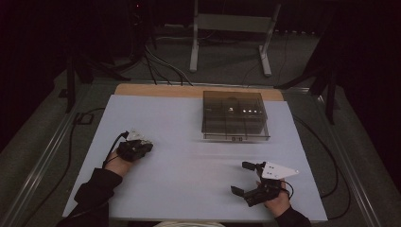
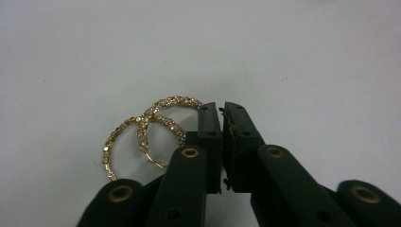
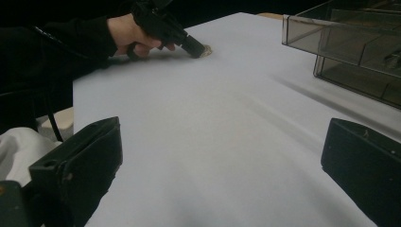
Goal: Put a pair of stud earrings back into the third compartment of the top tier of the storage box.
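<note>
dark room, white table sheet under your hands. your left gripper is pinched down on the sheet with its jaws nearly together, right at the rim of two gold studded hoop earrings lying crossed, though i can't tell if it grips one. your right gripper hangs wide, holding nothing. the smoky clear organiser box waits far off; i'd say nothing's stowed yet

The high view looks down across the whole white table. Both gripper views sit low over it. The right one faces the left gripper.
</note>
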A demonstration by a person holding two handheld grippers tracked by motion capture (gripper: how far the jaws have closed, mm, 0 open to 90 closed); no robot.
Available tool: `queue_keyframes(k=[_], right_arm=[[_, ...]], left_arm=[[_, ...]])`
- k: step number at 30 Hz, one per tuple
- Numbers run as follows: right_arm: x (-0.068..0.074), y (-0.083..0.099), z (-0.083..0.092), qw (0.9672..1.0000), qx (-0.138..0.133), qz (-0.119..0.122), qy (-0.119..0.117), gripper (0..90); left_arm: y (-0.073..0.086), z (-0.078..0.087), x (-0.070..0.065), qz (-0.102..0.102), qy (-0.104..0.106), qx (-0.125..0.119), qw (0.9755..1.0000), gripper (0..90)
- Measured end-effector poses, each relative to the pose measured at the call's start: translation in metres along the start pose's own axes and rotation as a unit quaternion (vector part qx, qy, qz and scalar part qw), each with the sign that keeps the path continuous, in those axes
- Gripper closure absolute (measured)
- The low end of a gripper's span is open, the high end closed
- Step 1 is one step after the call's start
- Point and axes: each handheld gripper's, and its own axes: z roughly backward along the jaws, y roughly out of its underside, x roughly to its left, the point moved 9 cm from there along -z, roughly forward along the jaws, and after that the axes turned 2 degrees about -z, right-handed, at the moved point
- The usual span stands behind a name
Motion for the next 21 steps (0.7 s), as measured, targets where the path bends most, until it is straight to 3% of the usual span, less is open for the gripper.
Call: queue_keyframes(k=[5,12,17,21], right_arm=[[-0.001,0.000,-0.001,1.0000,0.001,0.000,0.001,0.0],[-0.001,0.000,0.000,1.0000,0.000,-0.001,0.001,0.0],[-0.001,0.000,0.000,1.0000,0.000,-0.001,0.002,0.0],[-0.001,0.001,0.000,1.0000,0.000,-0.002,0.003,0.0]], left_arm=[[-0.001,0.000,0.001,0.005,0.005,-0.001,1.0000,89.7],[-0.014,0.011,-0.001,0.001,0.006,-0.032,0.9995,89.7],[-0.022,0.021,0.003,-0.004,-0.007,-0.049,0.9988,89.8],[-0.027,0.029,0.008,0.006,-0.013,-0.066,0.9977,90.0]])
